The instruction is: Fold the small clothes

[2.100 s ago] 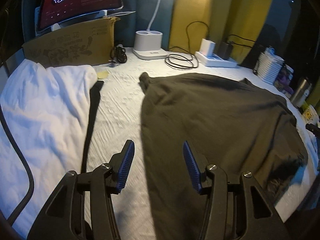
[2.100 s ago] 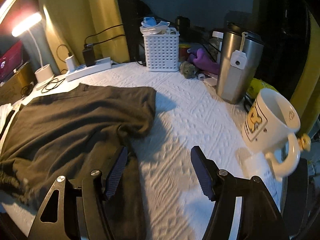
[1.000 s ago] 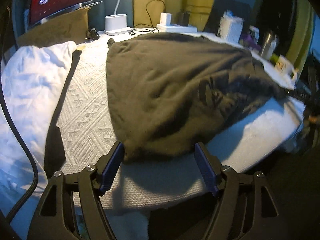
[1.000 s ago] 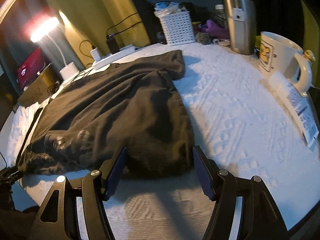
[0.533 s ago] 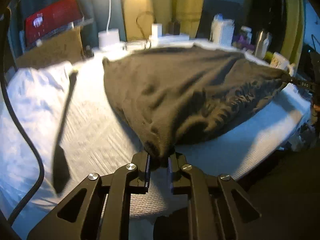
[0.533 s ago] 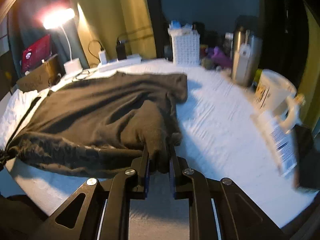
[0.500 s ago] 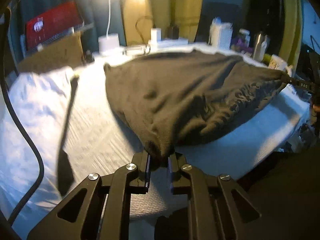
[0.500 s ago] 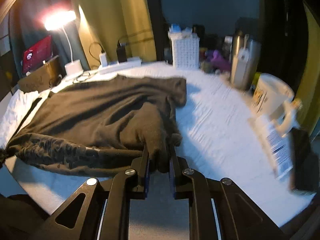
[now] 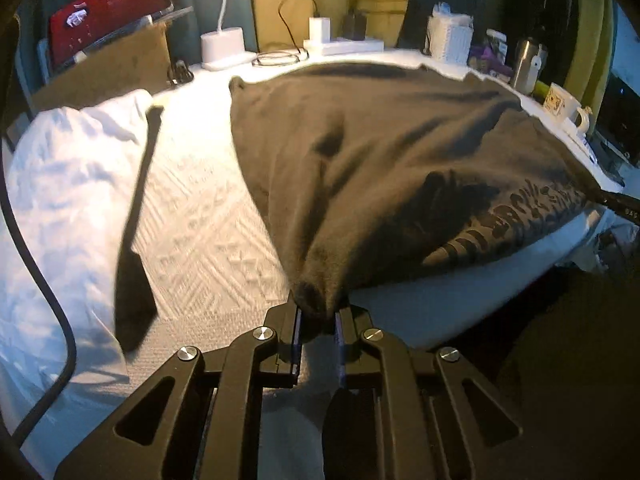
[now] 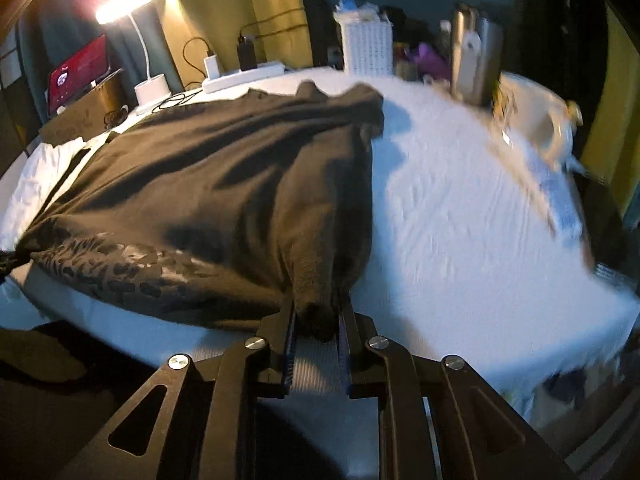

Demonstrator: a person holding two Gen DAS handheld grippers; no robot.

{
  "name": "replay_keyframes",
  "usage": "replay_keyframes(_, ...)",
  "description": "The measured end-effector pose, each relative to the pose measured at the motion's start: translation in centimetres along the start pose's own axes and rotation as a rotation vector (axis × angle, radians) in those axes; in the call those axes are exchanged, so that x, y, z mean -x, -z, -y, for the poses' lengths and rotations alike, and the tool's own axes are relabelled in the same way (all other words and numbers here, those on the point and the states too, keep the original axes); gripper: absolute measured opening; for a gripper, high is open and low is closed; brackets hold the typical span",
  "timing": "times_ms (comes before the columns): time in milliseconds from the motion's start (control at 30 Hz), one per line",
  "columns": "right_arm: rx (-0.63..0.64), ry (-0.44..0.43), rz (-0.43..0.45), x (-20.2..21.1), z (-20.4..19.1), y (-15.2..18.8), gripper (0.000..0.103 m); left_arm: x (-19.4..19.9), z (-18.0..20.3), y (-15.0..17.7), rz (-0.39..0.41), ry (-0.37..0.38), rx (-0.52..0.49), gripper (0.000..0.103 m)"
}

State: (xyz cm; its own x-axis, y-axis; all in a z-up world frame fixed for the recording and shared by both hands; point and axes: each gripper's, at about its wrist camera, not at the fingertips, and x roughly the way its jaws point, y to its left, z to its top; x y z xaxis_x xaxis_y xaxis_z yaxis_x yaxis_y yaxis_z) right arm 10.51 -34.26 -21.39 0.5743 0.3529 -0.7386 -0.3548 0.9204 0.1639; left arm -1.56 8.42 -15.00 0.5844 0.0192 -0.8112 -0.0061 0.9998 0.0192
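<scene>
We see a dim room with a white textured bedcover (image 9: 192, 216) and a dark shirt (image 9: 380, 152) spread across it, its near edge raised off the cover. In the left wrist view, going left to right: a black cable (image 9: 48, 280) curves down the left edge, a white garment (image 9: 68, 184) lies bunched with a black strip (image 9: 134, 240) along its right side, then bare cover, then the shirt. Our left gripper (image 9: 318, 318) is clamped on the shirt's near left corner, fabric bunched between the narrow jaws. Dark printed lettering (image 9: 516, 216) shows on the shirt's underside near its right end, where the tip of the other gripper meets it. Along the back stand a red screen (image 9: 108, 8), a cardboard box (image 9: 104, 68), a white lamp base (image 9: 222, 46), a power strip (image 9: 344, 44), a white basket (image 9: 450, 42), a steel tumbler (image 9: 528, 66) and a mug (image 9: 566, 106). The right wrist view alone shows the lit lamp head (image 10: 124, 2) and the wide bare cover to the shirt's right; the mug (image 10: 536, 116) there is blurred. Our right gripper (image 10: 316, 322) pinches the shirt's near right corner, jaws nearly together around a fold. From this side the shirt (image 10: 224, 176) stretches away leftward, its far collar end rumpled toward the basket (image 10: 366, 46).
</scene>
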Motion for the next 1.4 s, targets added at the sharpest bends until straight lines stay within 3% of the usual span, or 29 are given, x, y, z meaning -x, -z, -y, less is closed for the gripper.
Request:
replay_keyframes(67, 0.004, 0.002, -0.012, 0.6, 0.3, 0.3, 0.023, 0.2, 0.1, -0.1, -0.003, 0.007, -0.010, 0.012)
replay_keyframes(100, 0.002, 0.007, -0.014, 0.9, 0.5, 0.4, 0.029, 0.3, 0.1, -0.2, -0.002, 0.010, -0.014, 0.012)
replay_keyframes(133, -0.002, 0.022, -0.013, 1.3, 0.8, 0.4, 0.041, 0.4, 0.0, -0.2, -0.003, 0.019, -0.011, 0.012)
replay_keyframes(167, -0.003, 0.039, -0.006, 1.7, 1.0, 0.4, 0.046, 0.5, -0.2, -0.3, -0.007, 0.031, -0.004, 0.013)
replay_keyframes(267, -0.038, 0.074, 0.034, 2.9, 2.5, -0.2, 0.046, 0.9, -0.9, -0.3, -0.007, 0.058, 0.009, 0.015)
replay_keyframes(433, -0.114, 0.072, 0.096, 2.6, 4.7, -1.5, 0.046, 2.6, -2.1, -0.9, 0.040, 0.118, 0.040, 0.015)
replay_keyframes(500, -0.153, 0.022, 0.112, 2.0, 5.1, -2.1, 0.046, 3.0, -2.3, -1.1, 0.052, 0.119, 0.043, 0.015)
replay_keyframes(733, -0.017, -0.008, 0.069, -0.6, 0.8, -2.8, 0.046, 4.2, -2.6, -1.8, 0.103, 0.122, 0.051, 0.015)
replay_keyframes(900, 0.021, -0.041, 0.048, -2.0, -1.1, -3.0, 0.024, 4.6, -3.3, -2.4, 0.139, 0.102, 0.074, 0.015)
replay_keyframes(1033, -0.032, -0.079, 0.055, -1.1, 0.1, -3.1, 0.022, 4.6, -2.5, -2.9, 0.147, 0.093, 0.040, 0.015)
replay_keyframes(1267, -0.066, 0.010, 0.107, 1.4, 2.8, -3.4, 0.023, 5.2, -2.8, -3.6, 0.181, 0.080, 0.053, 0.015)
replay_keyframes(1400, -0.051, 0.031, 0.074, 0.2, 2.8, -3.4, 0.023, 5.8, -3.4, -4.0, 0.220, 0.063, 0.080, 0.015)
